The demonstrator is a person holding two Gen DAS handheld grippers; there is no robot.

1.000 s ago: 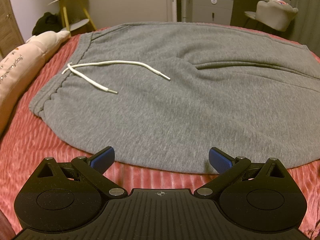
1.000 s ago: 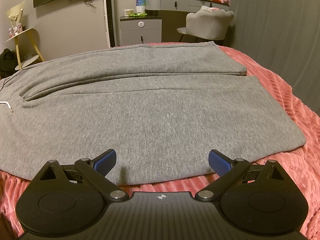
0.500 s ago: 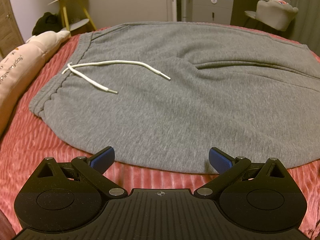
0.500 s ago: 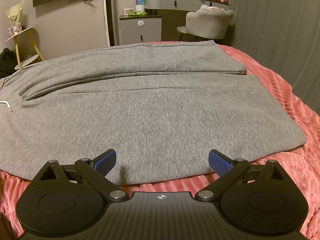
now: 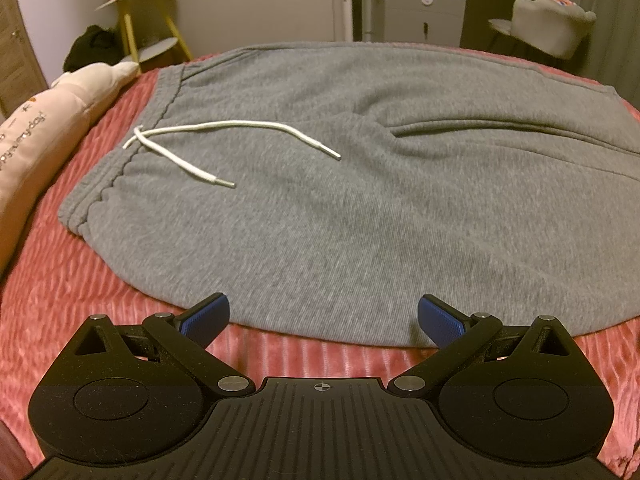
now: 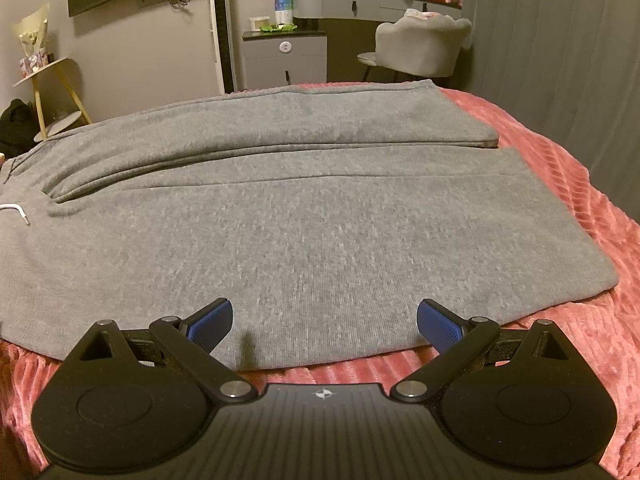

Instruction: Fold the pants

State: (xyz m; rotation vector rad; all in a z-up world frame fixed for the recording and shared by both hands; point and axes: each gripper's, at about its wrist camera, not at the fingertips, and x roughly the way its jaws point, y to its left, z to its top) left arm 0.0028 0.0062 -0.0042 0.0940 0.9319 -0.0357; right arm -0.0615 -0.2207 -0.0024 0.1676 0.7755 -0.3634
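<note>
Grey sweatpants (image 5: 340,200) lie spread flat on a red ribbed bedspread (image 5: 80,280), waistband to the left with a white drawstring (image 5: 224,132) loose on top. In the right wrist view the two legs (image 6: 300,220) run side by side toward the right, the far leg (image 6: 320,128) slightly overlapping the near one. My left gripper (image 5: 323,316) hovers open at the near edge of the pants' hip area, holding nothing. My right gripper (image 6: 324,318) is open just over the near edge of the near leg, also empty.
A cream pillow (image 5: 48,120) lies at the left of the bed. Beyond the bed stand a yellow side table (image 5: 140,20), a grey drawer cabinet (image 6: 284,60), a padded chair (image 6: 420,44) and a vanity desk (image 6: 360,0). Red bedspread (image 6: 580,240) shows past the leg hems.
</note>
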